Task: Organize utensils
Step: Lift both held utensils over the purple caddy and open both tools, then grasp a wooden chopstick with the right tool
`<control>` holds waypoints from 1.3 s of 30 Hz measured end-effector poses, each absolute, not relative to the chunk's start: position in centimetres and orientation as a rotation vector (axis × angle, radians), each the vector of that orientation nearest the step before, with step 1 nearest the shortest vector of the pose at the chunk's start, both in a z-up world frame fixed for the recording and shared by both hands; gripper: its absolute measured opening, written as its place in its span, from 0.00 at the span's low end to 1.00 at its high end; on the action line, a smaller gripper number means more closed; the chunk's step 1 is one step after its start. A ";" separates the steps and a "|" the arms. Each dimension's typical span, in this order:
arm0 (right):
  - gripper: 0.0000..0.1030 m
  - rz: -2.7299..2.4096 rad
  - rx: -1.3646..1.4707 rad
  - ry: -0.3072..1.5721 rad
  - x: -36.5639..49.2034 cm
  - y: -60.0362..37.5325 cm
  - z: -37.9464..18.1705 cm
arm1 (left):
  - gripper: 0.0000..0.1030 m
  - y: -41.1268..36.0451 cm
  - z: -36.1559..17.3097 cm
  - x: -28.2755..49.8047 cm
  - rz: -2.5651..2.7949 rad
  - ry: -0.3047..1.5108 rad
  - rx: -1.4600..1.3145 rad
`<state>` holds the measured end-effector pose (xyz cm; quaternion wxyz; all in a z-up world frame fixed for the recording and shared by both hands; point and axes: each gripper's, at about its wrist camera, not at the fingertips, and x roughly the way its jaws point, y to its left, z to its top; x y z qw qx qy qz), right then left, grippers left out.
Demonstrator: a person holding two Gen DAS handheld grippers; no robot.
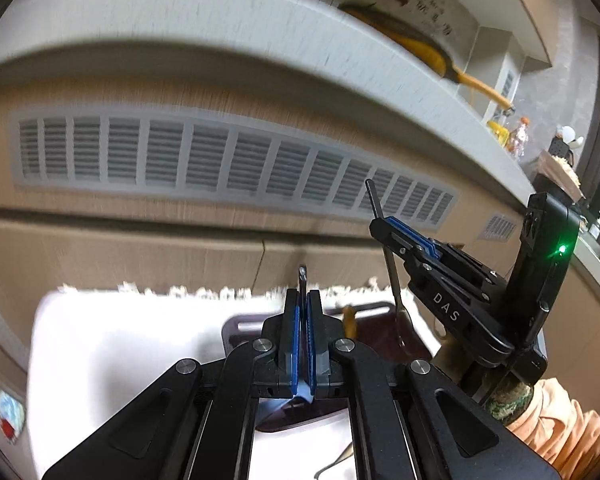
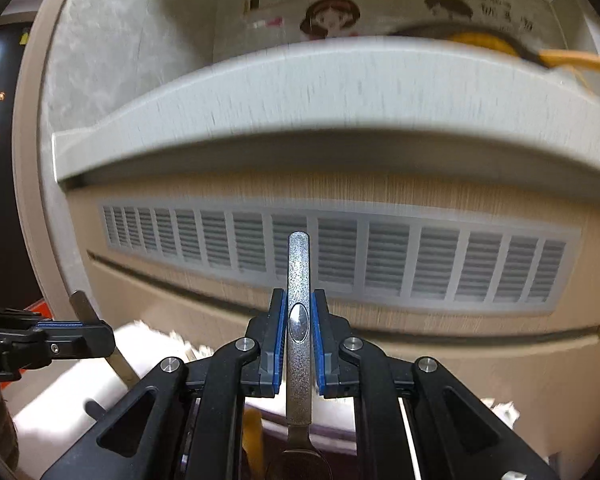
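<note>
My left gripper is shut on a thin metal utensil handle, seen edge on; its working end is hidden below the fingers. My right gripper is shut on a textured silver spoon, handle up, bowl hanging down near the bottom edge. In the left wrist view the right gripper holds that spoon upright over a dark maroon tray on a white cloth. In the right wrist view the left gripper holds its utensil at the left.
A wooden cabinet front with a long grey vent grille and a pale counter edge stand just ahead. A yellow pan lies on the counter. An orange utensil rests in the tray. A metal utensil lies on the cloth.
</note>
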<state>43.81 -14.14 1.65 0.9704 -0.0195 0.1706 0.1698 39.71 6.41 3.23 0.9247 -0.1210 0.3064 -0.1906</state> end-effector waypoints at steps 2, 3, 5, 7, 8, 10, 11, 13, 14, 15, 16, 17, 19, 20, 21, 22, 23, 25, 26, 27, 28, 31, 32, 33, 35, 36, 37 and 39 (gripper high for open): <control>0.11 0.348 -0.029 0.390 44.3 -14.5 0.5 | 0.04 6.1 2.1 39.9 -0.394 0.652 -0.245; 0.11 0.350 -0.028 0.405 44.2 -14.7 0.0 | 0.04 5.9 1.9 39.9 -0.390 0.655 -0.240; 0.11 0.356 -0.039 0.418 43.8 -14.9 -0.6 | 0.05 5.7 1.5 39.7 -0.394 0.666 -0.231; 0.11 0.367 -0.046 0.421 42.9 -15.2 -0.8 | 0.07 5.5 1.2 39.6 -0.392 0.678 -0.229; 0.12 0.375 -0.049 0.424 42.6 -15.2 -0.9 | 0.07 5.6 1.1 39.6 -0.392 0.680 -0.227; 0.15 0.392 -0.072 0.436 41.5 -15.1 -0.8 | 0.08 5.5 1.1 39.1 -0.373 0.678 -0.213; 0.21 0.401 -0.089 0.447 40.8 -15.1 -0.8 | 0.10 5.5 1.2 38.8 -0.361 0.673 -0.204; 0.33 0.407 -0.109 0.456 39.8 -15.0 -0.9 | 0.20 5.6 1.5 38.1 -0.342 0.663 -0.199; 0.35 0.403 -0.118 0.453 39.3 -15.1 -0.8 | 0.24 5.9 1.7 37.7 -0.332 0.655 -0.201; 0.35 0.398 -0.130 0.448 38.6 -15.1 -0.7 | 0.24 6.1 1.9 37.3 -0.323 0.648 -0.201; 0.37 0.396 -0.140 0.446 37.8 -15.3 -0.5 | 0.24 6.3 2.2 36.9 -0.310 0.638 -0.198; 0.40 0.394 -0.141 0.447 37.3 -15.5 -0.3 | 0.24 6.6 2.4 36.4 -0.300 0.630 -0.197; 0.59 0.382 -0.140 0.449 35.6 -16.2 0.0 | 0.27 7.1 2.7 35.2 -0.295 0.624 -0.199; 0.65 0.375 -0.141 0.453 34.9 -16.4 0.0 | 0.32 7.3 2.7 34.7 -0.296 0.625 -0.198; 0.67 0.367 -0.144 0.467 34.2 -16.8 -0.1 | 0.40 7.3 2.6 34.1 -0.298 0.627 -0.192; 0.70 0.364 -0.151 0.492 33.4 -17.0 -0.4 | 0.43 7.2 2.4 33.5 -0.304 0.630 -0.182; 0.72 0.360 -0.159 0.514 33.1 -17.0 -0.7 | 0.45 6.9 2.2 33.0 -0.309 0.634 -0.173; 0.74 0.332 -0.183 0.578 32.1 -17.2 -1.9 | 0.45 6.1 1.3 32.1 -0.340 0.662 -0.144; 0.74 0.324 -0.189 0.598 31.7 -17.4 -2.5 | 0.48 5.5 0.7 31.7 -0.362 0.685 -0.131; 0.75 0.315 -0.196 0.622 31.3 -17.5 -3.2 | 0.53 4.9 -0.1 31.4 -0.385 0.712 -0.119; 0.77 0.305 -0.199 0.655 30.9 -17.8 -4.0 | 0.54 4.1 -0.9 31.0 -0.410 0.740 -0.104; 0.82 0.302 -0.156 0.751 29.6 -18.7 -6.2 | 0.54 1.6 -3.1 30.2 -0.483 0.813 -0.034; 0.83 0.305 -0.135 0.782 29.0 -19.1 -6.9 | 0.54 0.8 -3.7 29.9 -0.504 0.827 -0.010; 0.84 0.305 -0.122 0.806 28.5 -19.4 -7.5 | 0.54 -0.1 -4.4 29.7 -0.523 0.845 0.019; 0.85 0.296 -0.105 0.850 27.4 -20.1 -8.7 | 0.54 -1.6 -5.3 29.6 -0.537 0.874 0.056; 0.85 0.293 -0.100 0.861 27.1 -20.3 -9.0 | 0.54 -2.4 -5.7 29.7 -0.553 0.885 0.071; 0.86 0.289 -0.089 0.878 26.6 -20.7 -9.5 | 0.54 -3.0 -6.1 29.8 -0.564 0.894 0.084; 0.86 0.290 -0.055 0.915 26.3 -21.1 -10.2 | 0.54 -4.3 -6.8 30.2 -0.568 0.910 0.127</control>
